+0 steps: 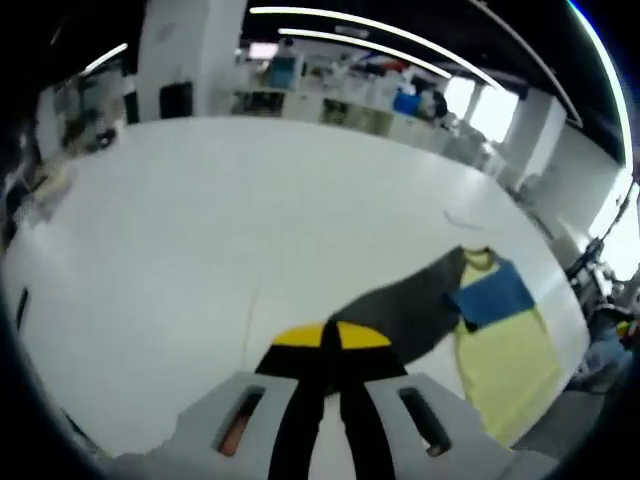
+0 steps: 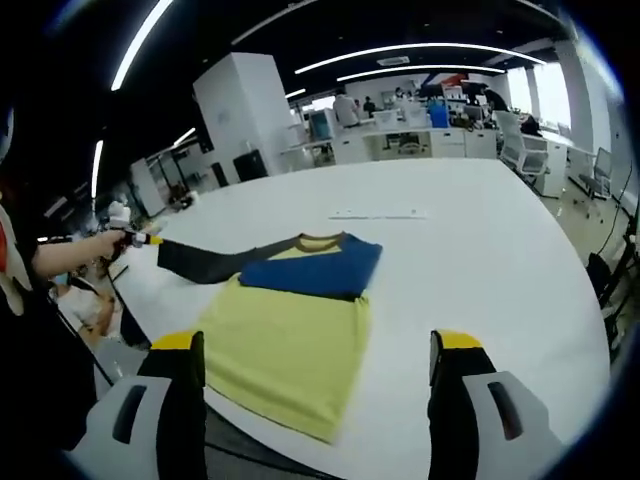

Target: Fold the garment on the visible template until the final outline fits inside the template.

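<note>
The garment is a shirt with a pale yellow body (image 2: 290, 350), a blue chest panel (image 2: 315, 265) and dark grey sleeves. It lies flat on the white table (image 2: 480, 240). One dark sleeve (image 1: 405, 305) is pulled out straight from the shirt. My left gripper (image 1: 330, 340) is shut on that sleeve's end, its yellow tips pressed together. Seen from the right gripper view, the left gripper (image 2: 135, 240) sits at the table's left edge, held by a person's hand. My right gripper (image 2: 318, 345) hangs open over the shirt's hem, nothing between its jaws.
A thin pale strip (image 2: 380, 213) lies on the table beyond the collar. The table edge runs close under the shirt's hem (image 2: 300, 425). Desks, chairs (image 2: 525, 150) and a white pillar (image 2: 240, 110) stand behind the table. The person (image 2: 30, 330) stands at the left.
</note>
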A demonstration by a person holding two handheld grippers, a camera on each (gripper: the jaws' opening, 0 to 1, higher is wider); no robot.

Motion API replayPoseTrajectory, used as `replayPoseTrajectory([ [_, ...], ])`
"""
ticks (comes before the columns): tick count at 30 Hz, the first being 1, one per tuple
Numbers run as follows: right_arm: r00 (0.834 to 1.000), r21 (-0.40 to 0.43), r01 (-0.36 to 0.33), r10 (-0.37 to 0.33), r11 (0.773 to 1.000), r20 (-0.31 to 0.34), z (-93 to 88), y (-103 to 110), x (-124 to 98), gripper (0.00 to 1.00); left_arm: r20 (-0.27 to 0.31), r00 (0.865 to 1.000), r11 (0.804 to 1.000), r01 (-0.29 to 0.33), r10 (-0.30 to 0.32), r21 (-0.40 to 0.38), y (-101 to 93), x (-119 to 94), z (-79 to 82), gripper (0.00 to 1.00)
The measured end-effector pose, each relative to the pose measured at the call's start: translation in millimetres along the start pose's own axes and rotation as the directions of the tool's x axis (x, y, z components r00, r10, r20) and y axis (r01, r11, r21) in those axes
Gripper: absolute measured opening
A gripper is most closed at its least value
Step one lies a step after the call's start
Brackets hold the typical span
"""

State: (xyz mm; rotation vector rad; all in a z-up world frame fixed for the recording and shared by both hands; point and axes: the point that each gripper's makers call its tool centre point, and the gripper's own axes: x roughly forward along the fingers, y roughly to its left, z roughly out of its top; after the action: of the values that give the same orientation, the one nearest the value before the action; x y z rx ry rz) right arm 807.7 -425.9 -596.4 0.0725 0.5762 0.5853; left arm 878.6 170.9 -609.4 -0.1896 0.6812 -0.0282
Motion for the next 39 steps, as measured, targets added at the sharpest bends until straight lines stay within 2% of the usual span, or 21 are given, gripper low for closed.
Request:
replayPoseTrajectory([
  [4,1.0,0.004,0.002,-0.002,1.0,0.012,-2.4,-1,-6,0.93,0.02,0.999,0.999,0.025,-0.025,0.037,-23.4,-13,9.2,0.0],
  [9,1.0,0.001,0.007,-0.007,1.0,0.03,-0.2,-4,-14,0.93,0.051,0.997,0.997,0.058,-0.06,0.046,-46.3,-24,24.4,0.0],
  [13,0.999,0.002,0.009,-0.009,1.0,0.043,0.5,-5,-19,0.93,0.087,0.99,0.993,0.108,-0.111,0.039,-74.2,-34,41.6,0.0],
  [16,0.999,0.003,0.011,-0.011,1.0,0.046,-2.1,-7,-23,0.93,0.117,0.98,0.987,0.161,-0.163,0.027,-99.0,-39,55.5,0.0],
  [20,0.999,0.005,0.011,-0.012,1.0,0.048,-4.2,-9,-26,0.93,0.14,0.965,0.975,0.222,-0.224,0.028,-121.1,-37,70.4,0.0],
  [22,0.999,0.003,0.014,-0.014,1.0,0.047,-5.2,-10,-28,0.93,0.14,0.958,0.968,0.245,-0.25,0.054,-135.4,-36,74.2,0.0],
  [25,0.998,0.005,0.019,-0.019,1.0,0.053,-5.3,-13,-33,0.92,0.138,0.946,0.955,0.284,-0.294,0.088,-164.1,-39,75.4,0.0],
  [27,0.998,0.006,0.023,-0.023,1.0,0.056,-5.6,-15,-36,0.92,0.136,0.94,0.948,0.303,-0.314,0.093,-176.2,-40,76.4,0.0],
  [29,0.998,0.008,0.028,-0.028,1.0,0.059,-6.5,-18,-40,0.92,0.137,0.928,0.937,0.336,-0.347,0.098,-191.8,-42,78.3,0.0],
  [31,0.998,0.01,0.035,-0.036,0.999,0.06,-8.0,-21,-44,0.92,0.135,0.924,0.932,0.345,-0.357,0.108,-201.0,-42,79.8,0.0],
  [33,0.997,0.014,0.043,-0.044,0.999,0.062,-9.1,-23,-50,0.92,0.135,0.917,0.925,0.361,-0.376,0.12,-213.6,-43,81.9,0.0],
  [34,0.997,0.015,0.046,-0.047,0.999,0.064,-9.5,-24,-52,0.92,0.134,0.909,0.917,0.38,-0.394,0.12,-222.2,-43,83.4,0.0],
  [39,0.995,0.007,0.068,-0.068,0.998,0.068,-11.5,-27,-66,0.92,0.123,0.894,0.9,0.414,-0.43,0.137,-250.8,-38,84.6,0.0],
])
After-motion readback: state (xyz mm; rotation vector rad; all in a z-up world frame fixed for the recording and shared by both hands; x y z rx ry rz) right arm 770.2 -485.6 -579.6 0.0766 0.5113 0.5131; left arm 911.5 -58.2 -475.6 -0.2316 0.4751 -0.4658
